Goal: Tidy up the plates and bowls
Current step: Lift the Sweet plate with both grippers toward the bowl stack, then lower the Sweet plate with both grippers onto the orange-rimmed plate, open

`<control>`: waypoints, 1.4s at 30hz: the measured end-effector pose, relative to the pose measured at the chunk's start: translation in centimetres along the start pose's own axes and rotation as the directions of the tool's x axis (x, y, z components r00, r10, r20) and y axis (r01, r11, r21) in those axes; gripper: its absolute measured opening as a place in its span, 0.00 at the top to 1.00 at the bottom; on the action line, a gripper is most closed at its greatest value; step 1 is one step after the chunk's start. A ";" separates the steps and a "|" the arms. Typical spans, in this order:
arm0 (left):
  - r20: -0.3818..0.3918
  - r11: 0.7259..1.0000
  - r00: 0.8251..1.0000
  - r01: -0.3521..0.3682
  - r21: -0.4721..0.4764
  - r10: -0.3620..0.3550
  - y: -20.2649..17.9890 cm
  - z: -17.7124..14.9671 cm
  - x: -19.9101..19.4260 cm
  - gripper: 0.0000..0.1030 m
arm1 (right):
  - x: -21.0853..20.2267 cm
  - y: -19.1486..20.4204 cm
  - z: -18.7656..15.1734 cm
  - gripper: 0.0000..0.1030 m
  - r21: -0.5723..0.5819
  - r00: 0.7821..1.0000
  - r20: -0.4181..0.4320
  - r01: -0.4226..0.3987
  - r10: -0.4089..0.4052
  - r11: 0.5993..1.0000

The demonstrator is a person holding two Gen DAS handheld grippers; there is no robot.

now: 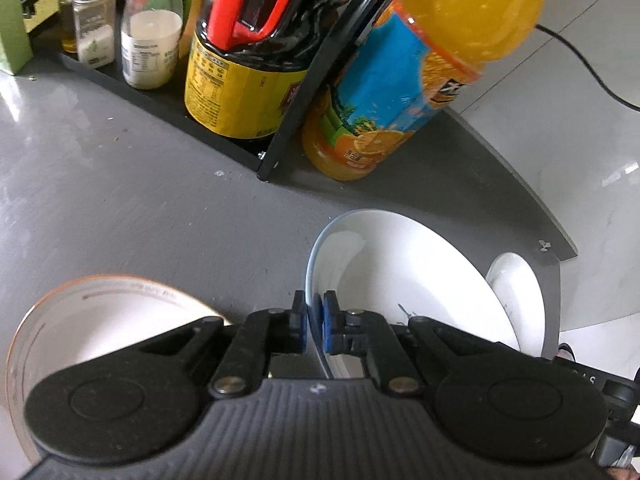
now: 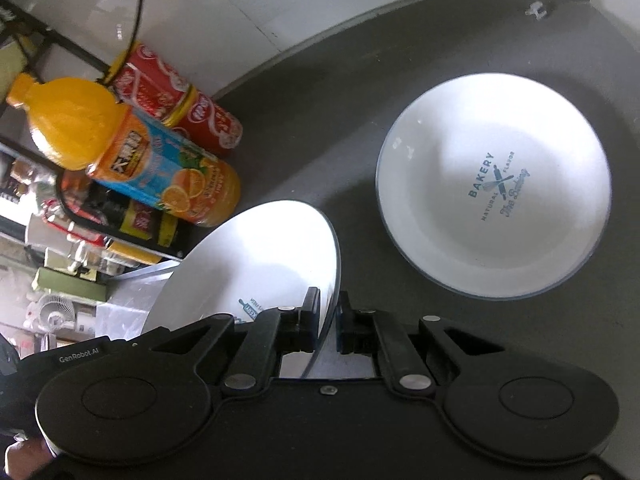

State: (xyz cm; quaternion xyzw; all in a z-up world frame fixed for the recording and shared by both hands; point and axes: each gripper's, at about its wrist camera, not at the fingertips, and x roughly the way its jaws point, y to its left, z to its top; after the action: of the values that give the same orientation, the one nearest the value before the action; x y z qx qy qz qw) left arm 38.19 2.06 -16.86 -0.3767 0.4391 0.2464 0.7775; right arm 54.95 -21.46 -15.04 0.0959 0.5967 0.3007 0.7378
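The left claw (image 1: pixel 315 322) is closed on the rim of a white blue-rimmed plate (image 1: pixel 408 280), its blue pads (image 1: pixel 330 326) pinching the thin edge from both sides; the plate stands tilted on edge, fanning toward 2 o'clock in the left wrist view. The right claw (image 2: pixel 328 326) grips a second white plate (image 2: pixel 256 264) by its rim the same way, that plate leaning toward 10 o'clock. A third dish — a shallow bowl printed "BAKERY" (image 2: pixel 494 216) — lies flat on the grey worktop (image 2: pixel 320 128) at 2 o'clock in the right view, apart from the held plate. An orange-rimmed bowl (image 1: pixel 100 312) sits at 8 o'clock in the left view, partly hidden by the claw body. An orange juice bottle (image 1: pixel 404 80) and a dark sauce bottle (image 1: pixel 244 64) stand at 12 o'clock.

These dishes look glazed ceramic: stiff, fairly heavy, slick and chip-prone. A rim pinch carries the weight off-centre, so each plate could swivel or slip — a deep, firm bite at the edge and a gentle set-down onto the flat bowl seem wise.
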 end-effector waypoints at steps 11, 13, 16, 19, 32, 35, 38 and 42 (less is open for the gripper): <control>0.069 0.997 0.998 -0.004 -0.079 0.009 2.2 -2.0 -5.4 0.93 | -3.1 3.7 -2.1 0.92 -0.130 0.995 0.053 -0.076 0.084 0.989; 0.077 0.996 0.997 -0.002 -0.086 0.008 2.9 -2.0 -6.3 0.93 | -3.1 4.5 -2.7 0.91 -0.140 0.995 0.056 -0.080 0.088 0.987; 0.085 0.996 0.996 -0.003 -0.085 0.010 3.8 -1.8 -7.1 0.93 | -3.3 5.4 -3.8 0.91 -0.147 0.994 0.058 -0.083 0.092 0.986; 0.084 0.997 0.996 0.009 -0.080 -0.002 5.1 -1.6 -7.6 0.93 | -3.3 6.6 -5.0 0.91 -0.150 0.994 0.067 -0.071 0.082 0.986; 0.011 0.994 0.994 0.108 -0.012 -0.108 11.4 -0.5 -8.8 0.93 | -3.6 11.4 -11.3 0.91 -0.111 0.992 0.129 0.028 -0.014 0.993; -0.010 0.993 0.993 0.116 0.016 -0.116 12.7 -0.4 -8.6 0.93 | -3.2 12.2 -13.0 0.90 -0.093 0.989 0.139 0.053 -0.040 0.994; -0.027 0.992 0.993 0.120 0.046 -0.119 13.7 -0.5 -8.5 0.93 | -2.8 12.8 -14.7 0.90 -0.077 0.988 0.144 0.072 -0.060 0.994; -0.053 0.989 0.991 0.130 0.076 -0.126 14.8 -0.7 -8.3 0.93 | -2.3 13.4 -16.6 0.90 -0.059 0.985 0.151 0.097 -0.087 0.994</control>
State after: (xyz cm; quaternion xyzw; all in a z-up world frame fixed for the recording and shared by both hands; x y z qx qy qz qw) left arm 23.12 9.85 -15.34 -0.3789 0.4417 0.1693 0.7954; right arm 34.71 -15.64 -10.93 0.0657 0.5339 0.2779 0.7958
